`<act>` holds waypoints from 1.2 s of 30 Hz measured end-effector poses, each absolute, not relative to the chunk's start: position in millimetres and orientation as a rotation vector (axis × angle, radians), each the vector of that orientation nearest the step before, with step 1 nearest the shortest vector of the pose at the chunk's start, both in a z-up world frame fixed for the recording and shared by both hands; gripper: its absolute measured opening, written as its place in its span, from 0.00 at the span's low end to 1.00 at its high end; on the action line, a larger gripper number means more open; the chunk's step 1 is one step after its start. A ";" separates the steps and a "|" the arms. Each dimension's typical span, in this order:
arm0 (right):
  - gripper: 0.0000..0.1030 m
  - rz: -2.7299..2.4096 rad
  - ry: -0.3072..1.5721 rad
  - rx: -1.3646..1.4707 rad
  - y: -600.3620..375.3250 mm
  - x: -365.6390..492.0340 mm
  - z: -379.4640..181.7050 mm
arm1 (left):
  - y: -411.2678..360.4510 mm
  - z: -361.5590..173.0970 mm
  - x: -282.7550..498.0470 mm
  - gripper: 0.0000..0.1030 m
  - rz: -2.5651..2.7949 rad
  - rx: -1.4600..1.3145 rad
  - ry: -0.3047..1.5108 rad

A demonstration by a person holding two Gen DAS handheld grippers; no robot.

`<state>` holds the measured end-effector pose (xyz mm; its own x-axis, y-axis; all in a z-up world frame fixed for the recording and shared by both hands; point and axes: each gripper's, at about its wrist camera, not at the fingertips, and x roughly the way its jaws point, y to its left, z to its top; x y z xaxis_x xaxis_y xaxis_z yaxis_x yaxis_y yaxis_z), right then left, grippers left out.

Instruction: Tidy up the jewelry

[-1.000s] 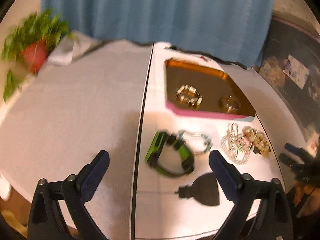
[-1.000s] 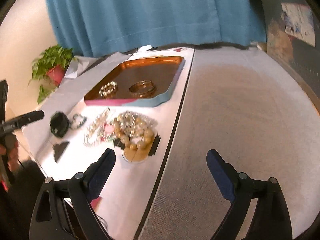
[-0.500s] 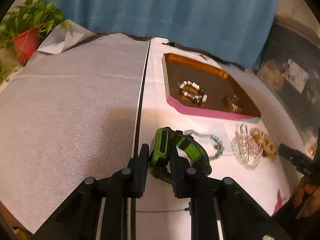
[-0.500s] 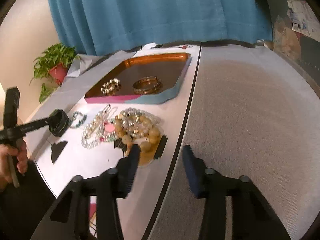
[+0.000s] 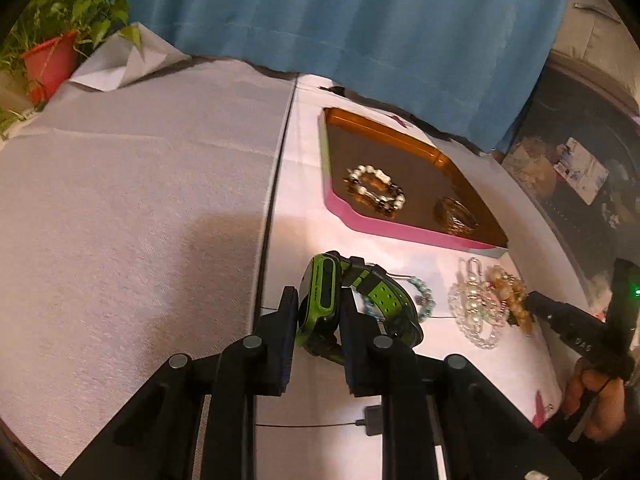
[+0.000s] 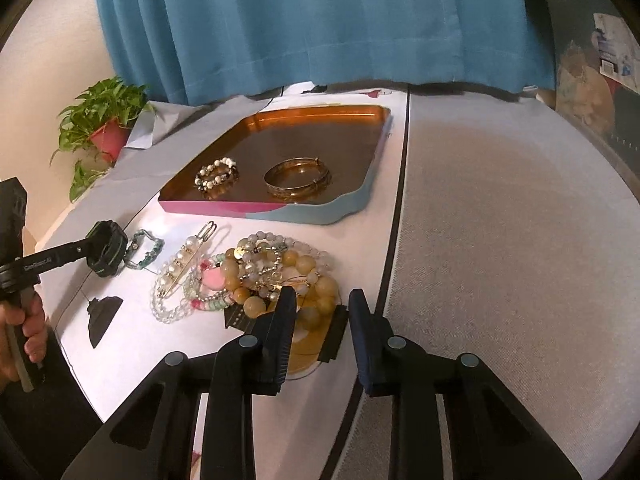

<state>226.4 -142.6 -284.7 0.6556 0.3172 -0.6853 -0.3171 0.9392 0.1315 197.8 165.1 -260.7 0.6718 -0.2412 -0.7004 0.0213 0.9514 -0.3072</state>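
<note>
On the bench short of the tray (image 5: pixel 416 236): left tool (image 5: pixel 319 312) now clamped on the green watch (image 5: pixel 320 300), ready to lift; right tool (image 6: pixel 322 310) just narrowed, gripping nothing, over the bead pile (image 6: pixel 276 268).

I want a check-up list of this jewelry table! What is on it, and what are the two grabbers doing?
Surface: white table with grey cloths either side.
Job's things: copper tray holding a beaded bracelet and a gold bangle; bead pile in front of the tray; small teal bracelet beside it.
Clutter: black clip lying flat.
Grippers: left gripper shut on the green watch; right gripper has just been closing around a big amber bead bracelet, pads not clearly touching.
Cables: thin black cord across the table.
Surroundings: blue curtain, potted plant.
</note>
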 end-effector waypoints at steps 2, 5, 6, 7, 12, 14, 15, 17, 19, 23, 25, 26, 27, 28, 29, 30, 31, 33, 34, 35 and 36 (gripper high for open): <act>0.16 0.369 0.787 -0.021 -141.2 222.0 -283.1 | 160.8 -260.4 196.5 0.16 -0.162 -0.270 0.825; 0.12 0.361 0.786 -0.028 -147.1 209.1 -281.9 | 154.0 -259.7 193.8 0.16 -0.177 -0.240 0.828; 0.12 0.364 0.782 -0.026 -150.2 204.3 -281.1 | 152.4 -259.4 192.7 0.16 -0.185 -0.235 0.830; 0.12 0.365 0.777 -0.025 -152.9 200.9 -279.8 | 151.8 -259.1 191.7 0.15 -0.190 -0.235 0.831; 0.12 0.347 0.675 -0.007 -171.0 181.2 -256.1 | 154.7 -252.9 184.7 0.13 -0.218 -0.299 0.799; 0.12 0.340 0.640 0.011 -177.7 176.9 -248.6 | 152.2 -252.0 183.8 0.13 -0.228 -0.307 0.799; 0.12 0.329 0.615 0.028 -182.5 174.3 -243.7 | 149.5 -251.7 183.6 0.13 -0.234 -0.299 0.799; 0.12 0.323 0.587 0.042 -187.9 171.4 -237.4 | 142.8 -251.6 183.4 0.13 -0.245 -0.275 0.799; 0.12 0.317 0.562 0.058 -192.2 168.2 -231.1 | 137.4 -251.4 183.0 0.13 -0.255 -0.258 0.799; 0.12 0.351 0.530 0.089 -196.3 165.5 -215.3 | 137.8 -251.0 182.2 0.13 -0.262 -0.263 0.794; 0.12 0.369 0.516 0.076 -196.1 163.8 -207.3 | 139.2 -250.5 181.6 0.13 -0.262 -0.264 0.789; 0.12 0.380 0.508 0.071 -196.0 162.8 -204.3 | 139.9 -250.8 181.1 0.13 -0.264 -0.265 0.789; 0.12 0.400 0.502 0.067 -196.8 162.1 -201.6 | 140.3 -250.9 181.0 0.13 -0.263 -0.264 0.789; 0.12 0.404 0.499 0.065 -197.7 161.8 -201.9 | 140.6 -251.4 181.2 0.13 -0.257 -0.261 0.790; 0.12 0.410 0.506 0.073 -199.9 163.3 -203.6 | 140.7 -251.9 180.9 0.13 -0.256 -0.261 0.792; 0.12 0.420 0.517 0.090 -202.9 165.8 -206.8 | 140.9 -252.7 181.7 0.13 -0.255 -0.264 0.796; 0.12 0.424 0.527 0.100 -205.3 167.4 -209.2 | 141.0 -252.8 181.9 0.13 -0.255 -0.265 0.795; 0.12 0.413 0.557 0.105 -210.1 172.7 -217.8 | 140.6 -252.6 181.8 0.13 -0.255 -0.263 0.794; 0.12 0.419 0.591 0.112 -212.3 177.8 -224.6 | 139.8 -252.6 181.9 0.13 -0.255 -0.259 0.793; 0.12 0.414 0.617 0.109 -213.4 181.2 -230.6 | 139.2 -252.8 182.3 0.13 -0.255 -0.256 0.793; 0.12 0.394 0.654 0.089 -212.8 185.2 -238.6 | 138.6 -253.3 182.6 0.13 -0.254 -0.253 0.795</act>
<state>185.2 -212.8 -238.6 0.7227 0.3837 -0.5748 -0.3286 0.9225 0.2026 182.6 138.6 -253.3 0.6735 -0.3171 -0.6677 0.1288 0.9398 -0.3164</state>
